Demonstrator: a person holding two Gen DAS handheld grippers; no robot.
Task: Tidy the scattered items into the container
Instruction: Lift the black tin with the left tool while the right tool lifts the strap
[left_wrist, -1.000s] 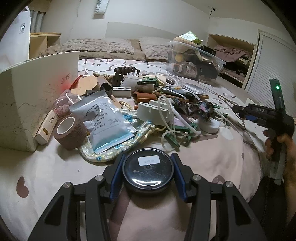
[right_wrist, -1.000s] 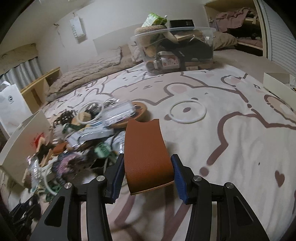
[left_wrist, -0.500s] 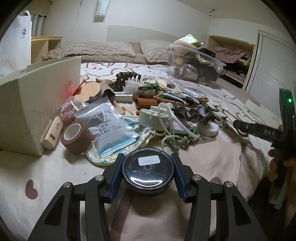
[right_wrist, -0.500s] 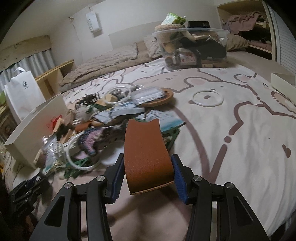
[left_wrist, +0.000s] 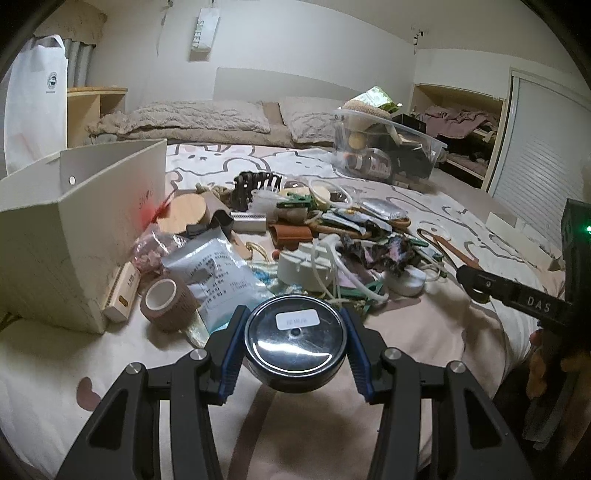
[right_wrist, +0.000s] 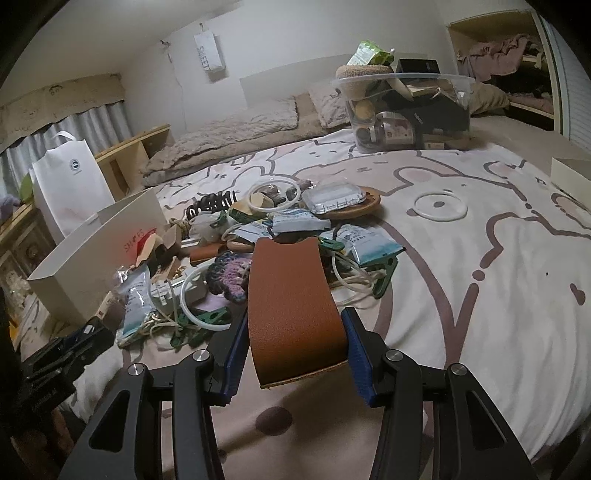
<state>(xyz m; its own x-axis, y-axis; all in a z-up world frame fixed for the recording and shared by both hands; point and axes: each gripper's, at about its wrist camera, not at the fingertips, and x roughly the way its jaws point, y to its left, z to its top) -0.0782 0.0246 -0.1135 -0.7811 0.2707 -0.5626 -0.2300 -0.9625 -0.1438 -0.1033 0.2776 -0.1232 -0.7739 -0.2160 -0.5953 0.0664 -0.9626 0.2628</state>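
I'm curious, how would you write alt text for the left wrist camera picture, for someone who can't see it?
The left gripper clamps a round black tin between its fingers, above a bed. Beyond it lies a pile of clutter, including a tape roll and a white pouch, beside an open white box on the left.

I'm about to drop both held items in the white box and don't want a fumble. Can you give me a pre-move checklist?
1. Left gripper jaws shut on round black tin: ok.
2. Right gripper jaws shut on brown leather piece: ok.
3. White box open at the top: ok.
4. Room inside the box: cannot tell, interior hidden.
5. Tape roll and clutter beside the box, not in its opening: ok.
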